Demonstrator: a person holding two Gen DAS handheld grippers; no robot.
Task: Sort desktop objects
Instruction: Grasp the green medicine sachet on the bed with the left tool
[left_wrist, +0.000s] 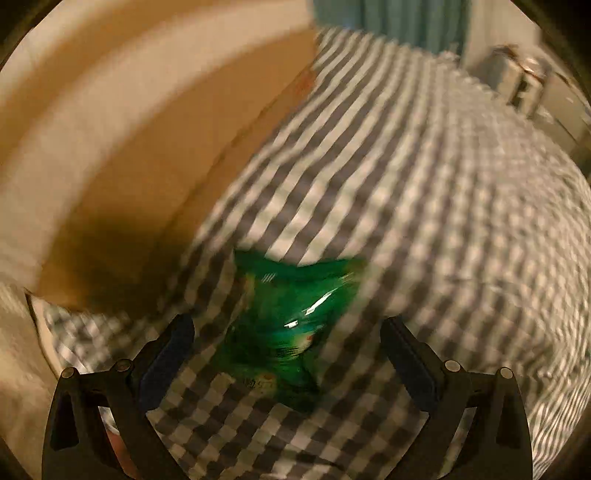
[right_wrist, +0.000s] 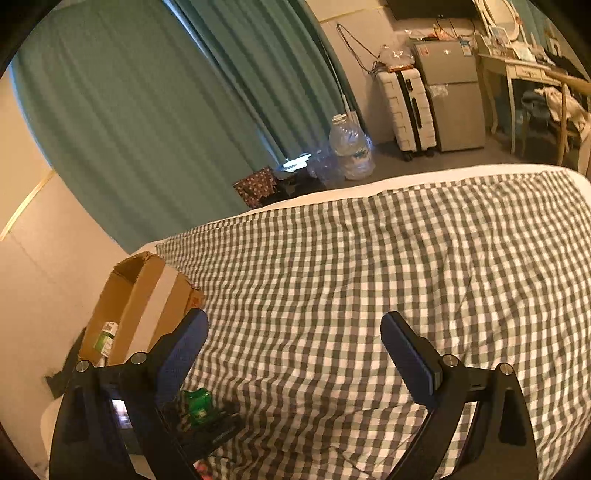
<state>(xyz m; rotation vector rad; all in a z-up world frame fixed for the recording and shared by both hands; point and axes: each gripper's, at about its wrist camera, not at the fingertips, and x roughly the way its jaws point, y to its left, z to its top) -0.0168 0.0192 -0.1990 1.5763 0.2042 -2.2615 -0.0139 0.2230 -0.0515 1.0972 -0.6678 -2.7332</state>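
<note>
A shiny green snack packet (left_wrist: 291, 325) lies on the checked bedspread (left_wrist: 424, 206), between the fingers of my left gripper (left_wrist: 286, 345), which is open and not touching it. The left wrist view is motion-blurred. The cardboard box (left_wrist: 122, 166) is close on the left. In the right wrist view my right gripper (right_wrist: 293, 341) is open and empty above the checked bedspread (right_wrist: 388, 266). The green packet (right_wrist: 199, 404) shows small at the lower left, by the other gripper's dark body (right_wrist: 218, 432). The open cardboard box (right_wrist: 136, 310) stands at the bed's left edge with a small carton (right_wrist: 106, 338) inside.
Teal curtains (right_wrist: 155, 110) hang behind the bed. On the floor beyond are a big water bottle (right_wrist: 349, 147), a white suitcase (right_wrist: 406, 107), a small grey fridge (right_wrist: 452, 96) and a desk (right_wrist: 524, 70) with a chair.
</note>
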